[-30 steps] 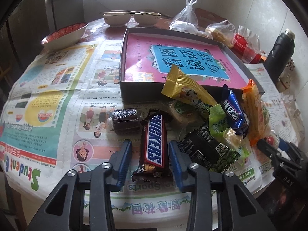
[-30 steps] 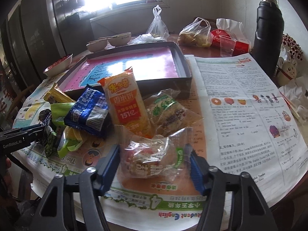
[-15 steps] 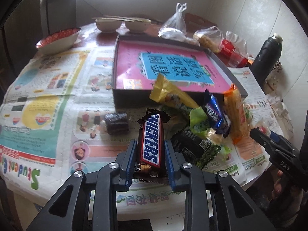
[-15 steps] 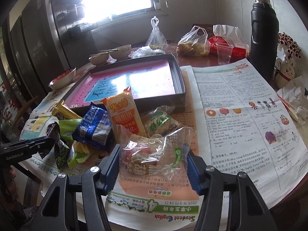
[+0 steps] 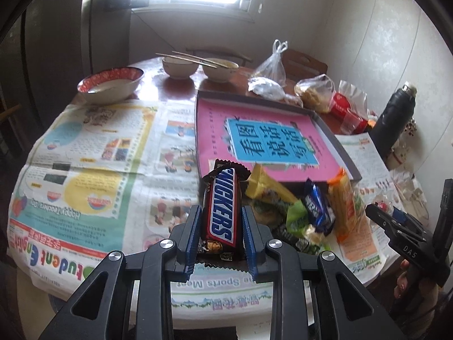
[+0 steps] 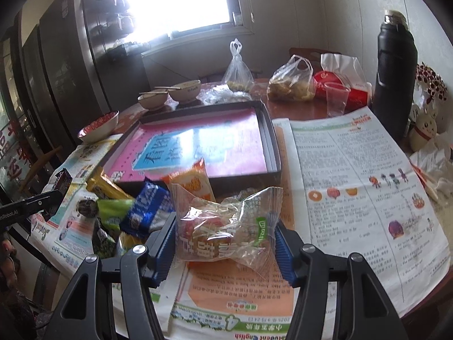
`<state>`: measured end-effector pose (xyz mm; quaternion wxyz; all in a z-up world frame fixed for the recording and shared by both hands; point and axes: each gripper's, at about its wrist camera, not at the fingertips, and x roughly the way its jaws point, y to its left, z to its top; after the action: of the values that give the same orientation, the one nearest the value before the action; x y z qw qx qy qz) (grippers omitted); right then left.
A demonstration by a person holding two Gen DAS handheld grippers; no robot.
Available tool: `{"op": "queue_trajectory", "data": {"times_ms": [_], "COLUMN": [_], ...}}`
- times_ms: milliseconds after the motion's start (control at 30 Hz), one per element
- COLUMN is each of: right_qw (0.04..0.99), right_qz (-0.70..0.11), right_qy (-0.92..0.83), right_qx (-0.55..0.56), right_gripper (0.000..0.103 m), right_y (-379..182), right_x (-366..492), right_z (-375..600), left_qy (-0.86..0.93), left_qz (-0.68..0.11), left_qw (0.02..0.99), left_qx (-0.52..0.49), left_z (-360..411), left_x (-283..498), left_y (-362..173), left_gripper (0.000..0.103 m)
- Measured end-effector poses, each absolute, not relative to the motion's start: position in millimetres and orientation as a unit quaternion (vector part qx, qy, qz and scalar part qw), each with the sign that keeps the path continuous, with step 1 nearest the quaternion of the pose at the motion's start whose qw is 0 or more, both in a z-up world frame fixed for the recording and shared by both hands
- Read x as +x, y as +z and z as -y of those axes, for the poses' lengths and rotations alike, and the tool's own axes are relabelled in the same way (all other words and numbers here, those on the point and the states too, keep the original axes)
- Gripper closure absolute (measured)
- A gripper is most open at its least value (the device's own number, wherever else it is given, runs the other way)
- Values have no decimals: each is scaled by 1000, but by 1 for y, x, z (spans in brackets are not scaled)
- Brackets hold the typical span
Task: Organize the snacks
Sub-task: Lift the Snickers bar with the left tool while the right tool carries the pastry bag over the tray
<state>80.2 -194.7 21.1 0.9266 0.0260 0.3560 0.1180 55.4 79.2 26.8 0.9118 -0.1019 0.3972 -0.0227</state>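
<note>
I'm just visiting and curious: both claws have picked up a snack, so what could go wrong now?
The left gripper pinches only the lower end of the Snickers bar, so it might tip or slide out. The right gripper squeezes a puffy clear packet; its slippery wrapper may slip. Either could drop onto the snack pile rather than the tray.

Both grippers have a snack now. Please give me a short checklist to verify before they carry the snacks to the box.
1. Left hand-held gripper shut on the Snickers bar: ok.
2. Right hand-held gripper shut on the clear-wrapped snack: ok.
3. Both snacks lifted off the newspaper: ok.
4. Box has free floor for them: ok.
5. Remaining snack pile lies between the grippers and the box, so pass over it: ok.
6. Clear wrapper held firmly, not only by loose film: cannot tell.
</note>
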Motion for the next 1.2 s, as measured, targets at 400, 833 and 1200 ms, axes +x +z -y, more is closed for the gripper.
{"op": "queue_trajectory", "data": {"times_ms": [400, 833, 1200], "right_qw": [934, 939, 929], "right_qz": [-334, -313, -335], "right_qy": [124, 137, 154], "right_qx": [37, 21, 37], "right_gripper": [42, 42, 42], "right_y": [40, 54, 44], "right_x": [112, 144, 174], "right_z": [187, 175, 183], "left_qy": [-22, -30, -40], "left_qz": [-379, -371, -388], "left_qw": [918, 921, 912], "left_qx": [-113, -117, -127], "left_z": [-79, -71, -63], "left_x": [78, 114, 150], "left_y": [40, 46, 31], "left_gripper": [74, 74, 74]}}
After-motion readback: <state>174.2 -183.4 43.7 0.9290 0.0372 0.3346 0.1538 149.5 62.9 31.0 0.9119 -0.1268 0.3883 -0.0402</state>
